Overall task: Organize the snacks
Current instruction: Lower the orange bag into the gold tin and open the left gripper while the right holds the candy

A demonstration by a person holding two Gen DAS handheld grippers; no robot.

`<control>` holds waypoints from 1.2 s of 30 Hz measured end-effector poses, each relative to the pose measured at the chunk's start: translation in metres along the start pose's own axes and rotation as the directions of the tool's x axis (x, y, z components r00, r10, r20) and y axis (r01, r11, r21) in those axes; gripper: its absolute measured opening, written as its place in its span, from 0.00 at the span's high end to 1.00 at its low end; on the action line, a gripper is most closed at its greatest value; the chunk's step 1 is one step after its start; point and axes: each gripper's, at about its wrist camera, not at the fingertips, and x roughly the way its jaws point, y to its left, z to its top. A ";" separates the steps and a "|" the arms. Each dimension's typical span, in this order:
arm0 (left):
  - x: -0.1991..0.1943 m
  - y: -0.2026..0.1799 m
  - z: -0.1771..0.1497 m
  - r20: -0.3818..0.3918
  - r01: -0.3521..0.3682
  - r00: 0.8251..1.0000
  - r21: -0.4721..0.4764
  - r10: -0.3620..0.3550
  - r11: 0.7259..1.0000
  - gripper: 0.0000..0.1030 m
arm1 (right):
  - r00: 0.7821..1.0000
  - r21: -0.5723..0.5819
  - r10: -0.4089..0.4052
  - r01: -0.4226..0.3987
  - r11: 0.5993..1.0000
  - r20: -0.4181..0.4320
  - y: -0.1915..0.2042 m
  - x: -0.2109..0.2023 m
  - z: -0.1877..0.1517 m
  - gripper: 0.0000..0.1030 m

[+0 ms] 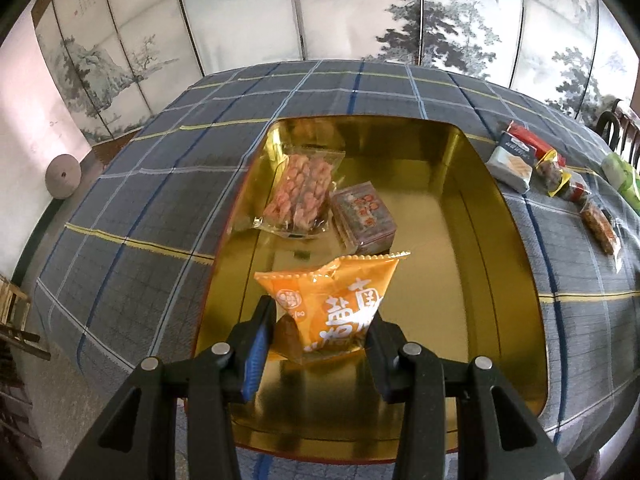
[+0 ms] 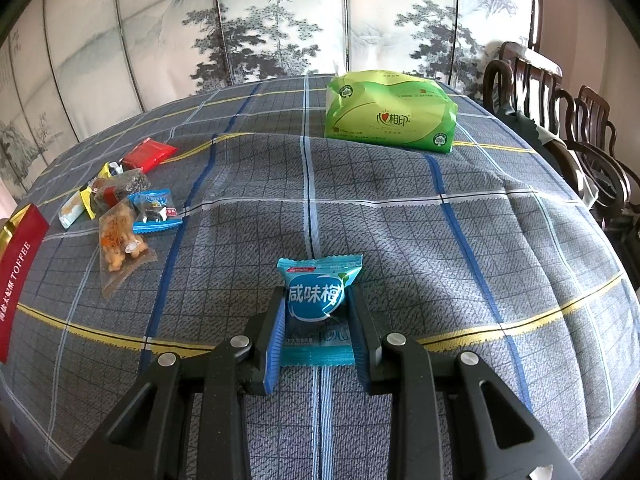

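Holding an orange snack packet over the gold tin, my left gripper has both fingers pinching the pkt's lower half, its top edge standing free above the tin's floor. Two snacks lie inside toward the far-left corner: a clear pack of pink dried meat and, touching its right edge, a dark red-printed packet. The tin sits on a grey-blue plaid tablecloth; more snacks wait in a row just beyond its right rim, incl. a pale blue cracker pack.

On the other side, my right gripper is clamped on a teal candy packet (white lettering on a blue oval); whether it rests on the cloth I can't tell. To the left, well apart, a small pile: a red packet, a blue-edged clear packet and a clear bag of orange bits, w/ a red TOFFEE lid at the frame's left edge. A green tissue pack stands near the table's far side. Ink-landscape screen panels fill the background.
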 end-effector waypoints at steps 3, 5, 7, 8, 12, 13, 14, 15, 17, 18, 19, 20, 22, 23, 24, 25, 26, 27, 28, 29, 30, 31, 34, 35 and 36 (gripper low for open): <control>0.003 0.002 0.000 -0.006 -0.004 1.000 -0.003 0.004 1.000 0.58 | 1.000 -0.002 -0.002 0.002 1.000 -0.001 0.002 0.001 0.000 0.74; 0.006 0.004 0.000 -0.011 -0.005 1.000 -0.009 0.005 1.000 0.58 | 1.000 -0.002 -0.003 0.003 1.000 -0.001 0.004 0.001 0.000 0.74; 0.008 0.007 -0.001 -0.015 -0.008 1.000 -0.015 0.008 1.000 0.58 | 1.000 -0.004 -0.004 0.004 1.000 -0.001 0.004 0.001 0.000 0.74; 0.009 0.008 -0.001 -0.014 -0.011 1.000 -0.017 0.010 1.000 0.58 | 1.000 -0.003 -0.003 0.003 1.000 -0.001 0.006 0.001 0.000 0.74; 0.012 0.011 0.000 -0.018 -0.017 1.000 -0.022 0.017 1.000 0.58 | 1.000 -0.005 -0.005 0.005 1.000 -0.002 0.008 0.002 0.001 0.74; 0.012 0.012 0.000 -0.017 -0.018 1.000 -0.023 0.018 1.000 0.58 | 1.000 -0.005 -0.006 0.006 1.000 -0.002 0.008 0.002 0.001 0.74; 0.013 0.012 0.000 -0.018 -0.019 1.000 -0.024 0.019 1.000 0.58 | 1.000 -0.006 -0.007 0.007 1.000 -0.002 0.009 0.002 0.001 0.74; 0.013 0.012 0.000 -0.015 -0.020 1.000 -0.024 0.020 1.000 0.58 | 1.000 -0.007 -0.007 0.007 1.000 -0.002 0.009 0.002 0.001 0.74; 0.013 0.013 0.001 -0.014 -0.025 1.000 -0.023 0.024 0.999 0.58 | 1.000 -0.008 -0.008 0.008 1.000 -0.003 0.010 0.002 0.001 0.74; 0.013 0.013 0.000 -0.011 -0.025 1.000 -0.022 0.025 0.999 0.58 | 1.000 -0.007 -0.008 0.008 1.000 -0.003 0.011 0.002 0.001 0.74; 0.013 0.012 0.000 -0.010 -0.025 1.000 -0.020 0.025 0.999 0.58 | 1.000 -0.008 -0.009 0.009 1.000 -0.003 0.011 0.002 0.001 0.74; 0.013 0.013 0.000 -0.008 -0.026 1.000 -0.018 0.026 1.000 0.57 | 1.000 -0.008 -0.009 0.009 1.000 -0.003 0.012 0.003 0.001 0.74; 0.013 0.013 0.000 -0.004 -0.022 1.000 -0.018 0.022 1.000 0.57 | 1.000 -0.009 -0.009 0.009 1.000 -0.003 0.013 0.003 0.001 0.74; 0.013 0.014 0.000 -0.001 -0.020 1.000 -0.018 0.020 1.000 0.57 | 1.000 -0.009 -0.009 0.009 1.000 -0.003 0.014 0.003 0.001 0.74; 0.012 0.014 0.000 0.001 -0.020 1.000 -0.018 0.020 1.000 0.57 | 1.000 -0.009 -0.010 0.010 1.000 -0.003 0.014 0.003 0.001 0.74; 0.012 0.014 -0.001 0.002 -0.020 1.000 -0.018 0.020 1.000 0.57 | 1.000 -0.010 -0.010 0.010 1.000 -0.003 0.015 0.004 0.001 0.74; 0.012 0.014 -0.001 0.004 -0.015 1.000 -0.018 0.016 1.000 0.57 | 1.000 -0.011 -0.011 0.011 1.000 -0.004 0.016 0.004 0.001 0.74; 0.010 0.014 -0.001 0.008 -0.014 1.000 -0.018 0.014 1.000 0.57 | 1.000 -0.011 -0.011 0.011 1.000 -0.004 0.016 0.004 0.001 0.74; 0.009 0.014 -0.001 0.013 -0.018 1.000 -0.016 0.019 1.000 0.55 | 1.000 -0.011 -0.011 0.011 1.000 -0.004 0.016 0.004 0.001 0.74; 0.008 0.013 -0.001 0.017 -0.023 1.000 -0.013 0.023 1.000 0.54 | 1.000 -0.011 -0.011 0.011 1.000 -0.004 0.017 0.004 0.001 0.74; 0.007 0.013 -0.001 0.022 -0.025 0.999 -0.012 0.025 1.000 0.52 | 1.000 -0.012 -0.012 0.012 1.000 -0.004 0.018 0.004 0.002 0.74; 0.007 0.013 0.000 0.023 -0.020 1.000 -0.013 0.020 1.000 0.51 | 1.000 -0.012 -0.013 0.013 1.000 -0.004 0.019 0.004 0.002 0.74; 0.003 0.015 0.000 0.031 0.003 1.000 -0.034 -0.002 0.999 0.50 | 1.000 -0.014 -0.014 0.014 1.000 -0.004 0.020 0.005 0.002 0.74; 0.001 0.017 0.000 0.035 0.014 0.999 -0.044 -0.012 0.999 0.50 | 1.000 -0.015 -0.016 0.016 1.000 -0.004 0.021 0.005 0.002 0.74; -0.001 0.019 0.001 0.042 0.031 0.999 -0.059 -0.029 0.998 0.50 | 1.000 -0.015 -0.016 0.016 1.000 -0.005 0.021 0.005 0.002 0.74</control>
